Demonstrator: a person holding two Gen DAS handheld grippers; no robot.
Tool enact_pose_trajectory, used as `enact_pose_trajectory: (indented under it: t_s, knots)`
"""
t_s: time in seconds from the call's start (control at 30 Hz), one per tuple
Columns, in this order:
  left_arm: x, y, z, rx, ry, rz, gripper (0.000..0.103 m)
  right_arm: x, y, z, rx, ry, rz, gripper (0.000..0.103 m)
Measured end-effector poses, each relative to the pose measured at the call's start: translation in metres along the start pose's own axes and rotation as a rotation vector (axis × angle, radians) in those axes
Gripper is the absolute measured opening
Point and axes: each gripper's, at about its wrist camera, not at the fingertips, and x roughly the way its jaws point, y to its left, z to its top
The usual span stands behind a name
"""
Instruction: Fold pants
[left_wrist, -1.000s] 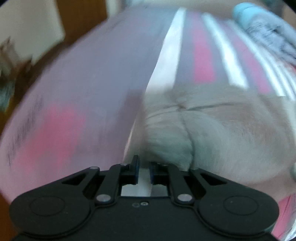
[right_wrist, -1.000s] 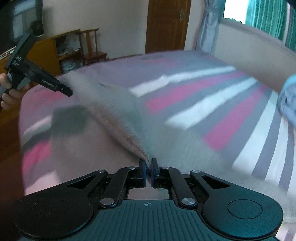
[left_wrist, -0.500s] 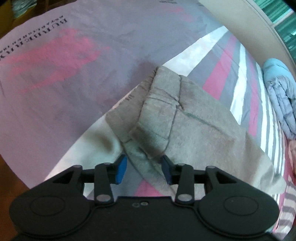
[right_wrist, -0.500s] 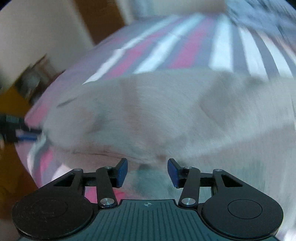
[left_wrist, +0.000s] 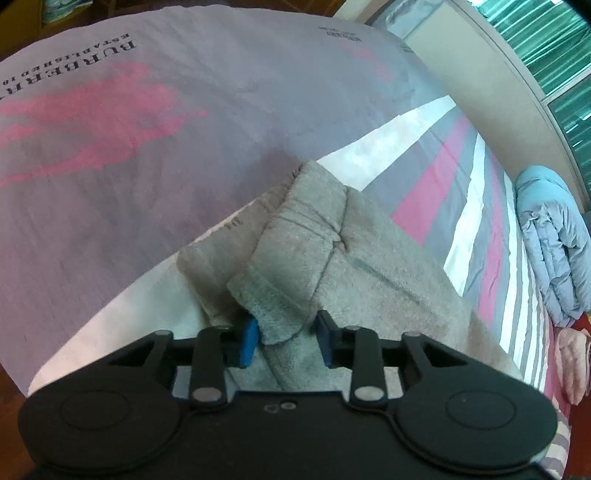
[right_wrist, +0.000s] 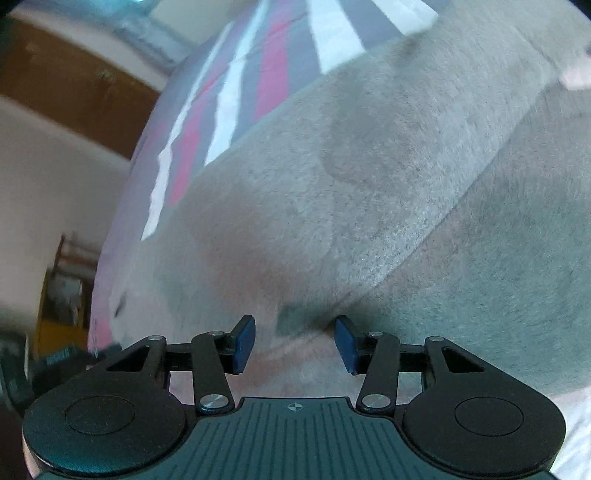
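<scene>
One fold laid: grey pants (left_wrist: 354, 251) doubled on bed (left_wrist: 147, 147); my left tongs (left_wrist: 286, 338) and right tongs (right_wrist: 293, 343) gape, empty; further folds remain.

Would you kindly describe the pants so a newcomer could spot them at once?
On the striped bedspread, look just ahead of the left tongs. The pants are the fuzzy grey-beige bundle, unlike the puffy light-blue quilt by the wall.
</scene>
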Motion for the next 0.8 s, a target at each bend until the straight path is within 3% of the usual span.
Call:
enact_pose_trajectory:
  t_s: [0.03,0.1,0.13,0.33,0.5,0.67,0.73,0.8]
  knots:
    - [0.0,-0.001,0.001,0.01,-0.003,0.005,0.019,0.002,-0.001,-0.001,0.034,-0.009,0.009,0.047]
    - [-0.004,0.002,0.004,0.008,-0.006,0.002,0.018,-0.002,0.002,-0.003,0.034,-0.058,0.006,0.012]
    - [-0.007,0.003,0.007,0.008,-0.014,-0.006,0.018,-0.005,0.007,-0.005,0.016,-0.078,0.0,0.006]
    - [-0.032,0.003,0.019,0.061,-0.055,-0.027,0.018,-0.034,0.048,-0.034,-0.175,-0.204,0.051,0.005]
    - [-0.02,0.013,0.009,0.133,-0.026,0.045,0.018,-0.048,0.058,-0.067,-0.214,-0.2,0.08,0.005]
    - [-0.002,0.018,0.002,0.118,0.01,0.09,0.037,-0.019,0.032,-0.093,-0.232,-0.123,-0.055,0.005]
    - [-0.012,0.015,0.002,0.116,0.0,0.097,0.047,-0.014,0.023,-0.098,-0.205,-0.116,-0.061,0.006]
    - [-0.029,0.012,-0.001,0.134,-0.033,0.103,0.05,-0.018,0.025,-0.098,-0.205,-0.115,-0.054,0.006]
